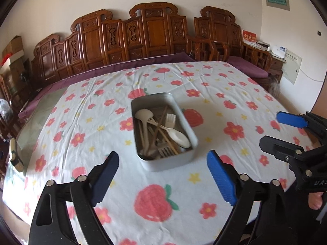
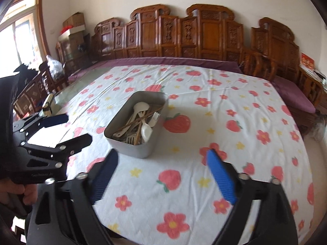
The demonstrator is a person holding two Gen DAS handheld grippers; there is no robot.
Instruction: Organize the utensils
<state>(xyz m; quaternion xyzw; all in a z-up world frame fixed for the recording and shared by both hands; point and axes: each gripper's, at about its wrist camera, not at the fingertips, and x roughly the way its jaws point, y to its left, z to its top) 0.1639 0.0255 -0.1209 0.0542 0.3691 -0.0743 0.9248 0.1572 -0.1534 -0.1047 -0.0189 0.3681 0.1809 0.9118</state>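
Centre frame on the floral-clothed counter (image 1: 143, 214), the grey tin (image 1: 194, 140) holds a jumble of pale spoons (image 1: 177, 135), forks (image 1: 170, 120) and chopsticks. They look light, stiff and somewhat slick, best pinched mid-handle. Left gripper (image 1: 163, 175) and right gripper (image 2: 162, 176) both gape, empty

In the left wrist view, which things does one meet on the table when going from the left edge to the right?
Wooden brush at the table edge → left tongs, open → grey metal box of utensils → large strawberry print → right tongs, open.
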